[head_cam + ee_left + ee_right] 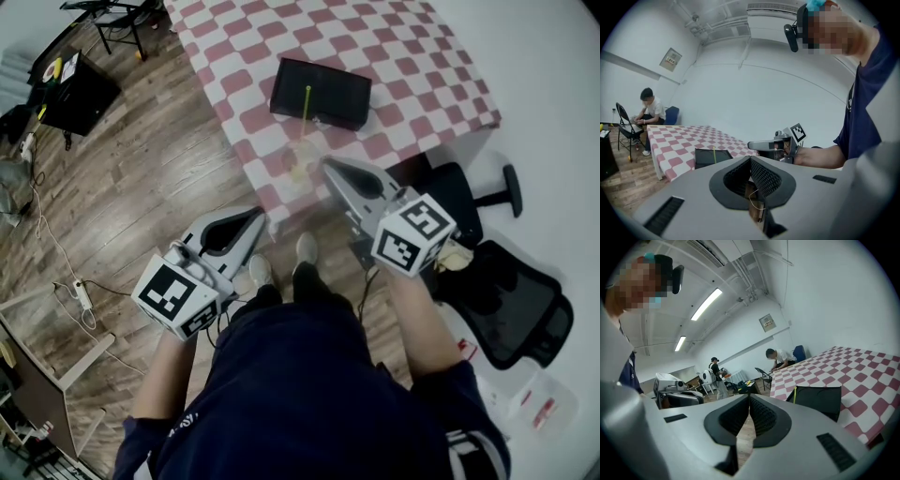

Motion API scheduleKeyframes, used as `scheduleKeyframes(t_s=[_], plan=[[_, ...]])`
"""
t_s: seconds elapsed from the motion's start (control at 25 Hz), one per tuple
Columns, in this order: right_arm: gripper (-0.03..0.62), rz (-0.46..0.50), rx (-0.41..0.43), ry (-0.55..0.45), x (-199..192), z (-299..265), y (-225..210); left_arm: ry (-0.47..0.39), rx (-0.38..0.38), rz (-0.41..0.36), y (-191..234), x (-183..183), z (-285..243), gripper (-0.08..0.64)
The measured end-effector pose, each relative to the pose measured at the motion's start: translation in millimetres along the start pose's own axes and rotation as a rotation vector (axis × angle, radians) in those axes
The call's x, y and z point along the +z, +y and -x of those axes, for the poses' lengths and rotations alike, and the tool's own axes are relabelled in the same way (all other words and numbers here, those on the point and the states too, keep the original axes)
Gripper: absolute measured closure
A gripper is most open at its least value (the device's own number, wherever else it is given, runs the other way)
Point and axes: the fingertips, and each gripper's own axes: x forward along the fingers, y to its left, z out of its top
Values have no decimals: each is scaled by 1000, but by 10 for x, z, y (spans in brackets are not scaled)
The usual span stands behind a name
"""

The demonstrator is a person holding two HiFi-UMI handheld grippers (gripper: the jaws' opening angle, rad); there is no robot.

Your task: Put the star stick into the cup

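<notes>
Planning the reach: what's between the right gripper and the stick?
In the head view, checkered cloth and the black box's near wall lie between right gripper and stick. A faint clear cup sits just left of that line.

tablecloth (394, 56): red-white checks | box (336, 86): black | stick (307, 101): yellow | floor (141, 187): brown wood grain | chair (525, 319): black

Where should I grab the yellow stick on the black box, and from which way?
Grab the yellow stick around the middle of its thin shaft, coming straight down with the jaws across it. It seems to lie flat on the black box, so from the side there's little to pinch. The star end is too small to see.
</notes>
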Motion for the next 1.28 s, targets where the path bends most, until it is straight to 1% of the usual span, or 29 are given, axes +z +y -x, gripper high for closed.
scheduleKeyframes(t_s=[0.44,0.72,1.28], plan=[[574,-1,-20,-33,-107,256,378,-5,-38,-42,-223,-5,216,529],[575,31,-16,-33,-141,329,568,-8,-47,-56,-321,-16,296,529],[577,44,-19,-21,-211,410,682,-15,-62,-50,-395,-44,293,529]])
